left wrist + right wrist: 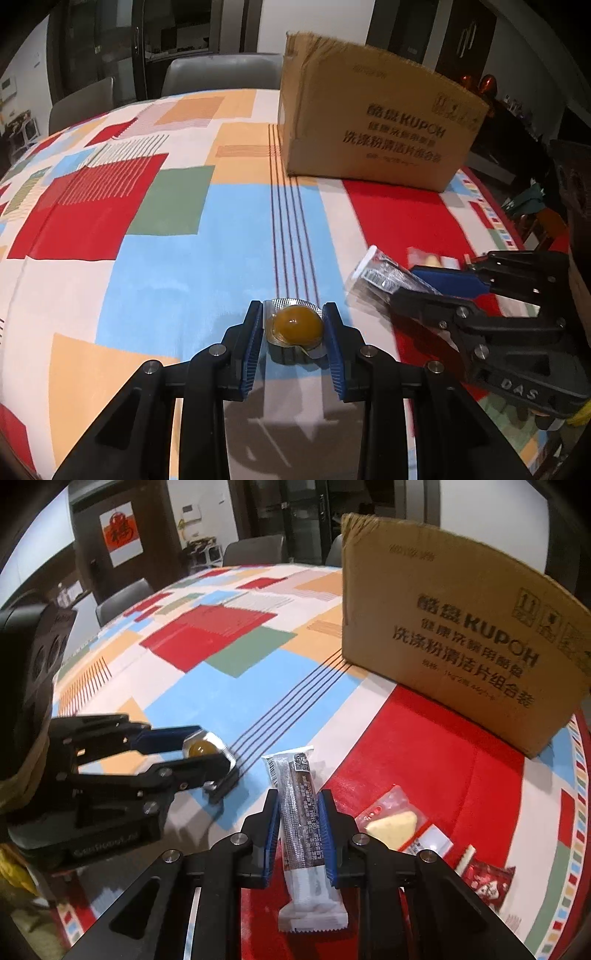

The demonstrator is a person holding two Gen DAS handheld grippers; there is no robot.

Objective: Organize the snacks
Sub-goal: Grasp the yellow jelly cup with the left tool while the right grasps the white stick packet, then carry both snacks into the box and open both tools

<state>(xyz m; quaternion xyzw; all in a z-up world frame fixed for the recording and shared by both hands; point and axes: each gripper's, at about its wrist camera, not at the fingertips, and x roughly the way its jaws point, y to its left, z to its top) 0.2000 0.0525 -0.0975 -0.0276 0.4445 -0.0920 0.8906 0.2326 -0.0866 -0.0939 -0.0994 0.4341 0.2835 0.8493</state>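
Observation:
My left gripper (294,328) is shut on a small jelly cup (295,326) with amber filling and a foil rim, just above the patterned tablecloth. It also shows in the right wrist view (203,746). My right gripper (298,812) is shut on a long clear-wrapped snack bar (301,812), held lengthwise between the blue pads. The bar's end shows in the left wrist view (380,275). A cardboard box (373,118), also in the right wrist view (458,627), stands at the far right of the table.
A wedge-shaped pale snack in a clear packet (397,821) and a red-wrapped snack (485,880) lie on the table to the right of my right gripper. Grey chairs (221,74) stand at the table's far side. The table edge (517,236) drops off at right.

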